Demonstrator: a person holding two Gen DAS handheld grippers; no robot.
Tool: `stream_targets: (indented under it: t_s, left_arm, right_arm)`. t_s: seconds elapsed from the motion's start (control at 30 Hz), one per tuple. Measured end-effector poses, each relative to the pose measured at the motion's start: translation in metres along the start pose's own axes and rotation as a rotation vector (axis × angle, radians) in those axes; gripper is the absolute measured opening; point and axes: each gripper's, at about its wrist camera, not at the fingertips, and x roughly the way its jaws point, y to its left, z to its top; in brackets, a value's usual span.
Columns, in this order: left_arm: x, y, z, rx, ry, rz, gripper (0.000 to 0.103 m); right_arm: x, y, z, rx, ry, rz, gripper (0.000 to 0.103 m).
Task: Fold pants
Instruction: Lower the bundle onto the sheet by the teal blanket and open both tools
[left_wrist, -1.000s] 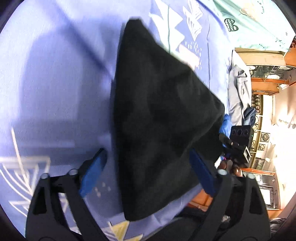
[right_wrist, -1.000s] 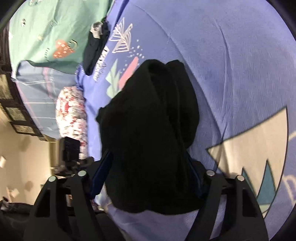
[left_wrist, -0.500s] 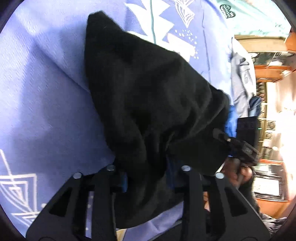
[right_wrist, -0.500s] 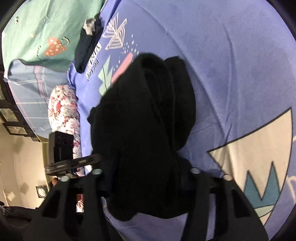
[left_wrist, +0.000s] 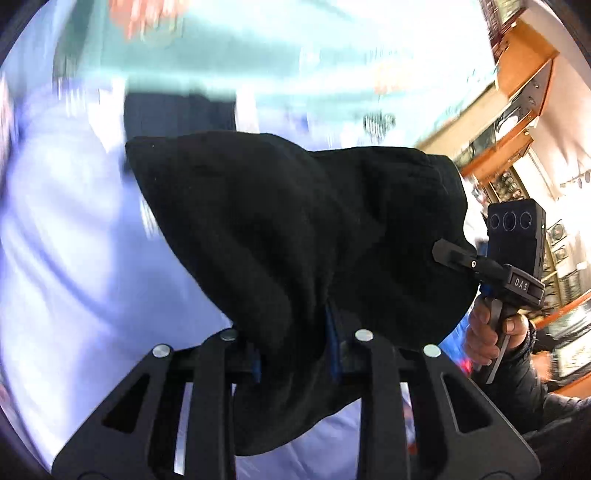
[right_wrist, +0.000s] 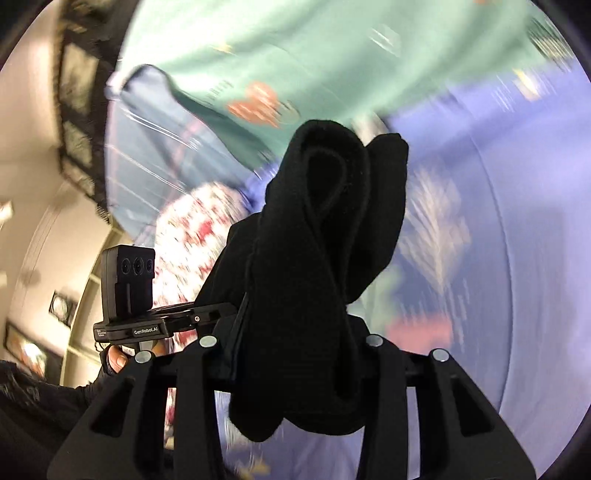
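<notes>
Both the left claw (left_wrist: 293, 354) and the right claw (right_wrist: 291, 354), jaws having just closed, clamp the bunched black pants (left_wrist: 295, 236) held above the lilac bedspread (left_wrist: 74, 258), so the carry is underway; next likely needs laying them flat.

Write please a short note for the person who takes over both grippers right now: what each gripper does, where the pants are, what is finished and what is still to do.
Left gripper: its jaws have just been closing and now pinch one end of the black pants.
Right gripper: jaws also just closing, now clamped on a bunched end of the same pants.
Pants: held between both grippers, lifted above the blue bedspread; the fabric hangs bunched, not flat.
Done: both ends gripped and raised.
Left: probably lay the pants back on the bedspread, complete the fold, and release. How many folds are already made cannot be told here.
</notes>
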Motion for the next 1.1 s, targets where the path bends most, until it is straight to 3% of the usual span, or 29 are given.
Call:
stream_targets:
  t_s: [0.17, 0.33, 0.43, 0.5, 0.53, 0.57, 0.6, 0.63, 0.73, 0.87, 1.1]
  left_arm:
    - [-0.007, 0.033, 0.105, 0.035, -0.126, 0.117, 0.026]
    - [0.044, 0.089, 0.165, -0.015, -0.12, 0.227, 0.027]
    - [0.092, 0.126, 0.173, -0.051, -0.051, 0.299, 0.03]
    - [0.125, 0.149, 0.165, -0.089, 0.012, 0.35, 0.042]
    - [0.137, 0.158, 0.161, -0.103, 0.012, 0.378, 0.058]
    - [0.141, 0.165, 0.16, -0.117, -0.009, 0.399, 0.077]
    - [0.142, 0.168, 0.159, -0.132, -0.021, 0.411, 0.084]
    - [0.144, 0.173, 0.157, -0.155, -0.027, 0.419, 0.093]
    - [0.147, 0.186, 0.153, -0.235, -0.031, 0.375, 0.094]
    - [0.14, 0.167, 0.152, -0.214, -0.051, 0.439, 0.092]
    - [0.103, 0.137, 0.147, -0.222, -0.105, 0.473, 0.091]
  right_arm:
    - [0.056, 0.016, 0.113, -0.149, -0.08, -0.015, 0.039]
    - [0.13, -0.016, 0.177, -0.163, -0.071, -0.125, 0.039]
    - [0.175, -0.049, 0.186, -0.164, -0.026, -0.272, 0.04]
    - [0.203, -0.072, 0.186, -0.163, 0.035, -0.43, 0.049]
    - [0.219, -0.086, 0.183, -0.162, 0.075, -0.528, 0.055]
    - [0.226, -0.094, 0.181, -0.175, 0.08, -0.587, 0.07]
    - [0.227, -0.099, 0.18, -0.176, 0.068, -0.621, 0.084]
    - [0.227, -0.105, 0.181, -0.157, 0.053, -0.65, 0.09]
    - [0.226, -0.12, 0.183, -0.105, 0.062, -0.638, 0.093]
    - [0.217, -0.107, 0.186, -0.152, 0.042, -0.659, 0.093]
    - [0.166, -0.074, 0.177, -0.144, -0.08, -0.664, 0.093]
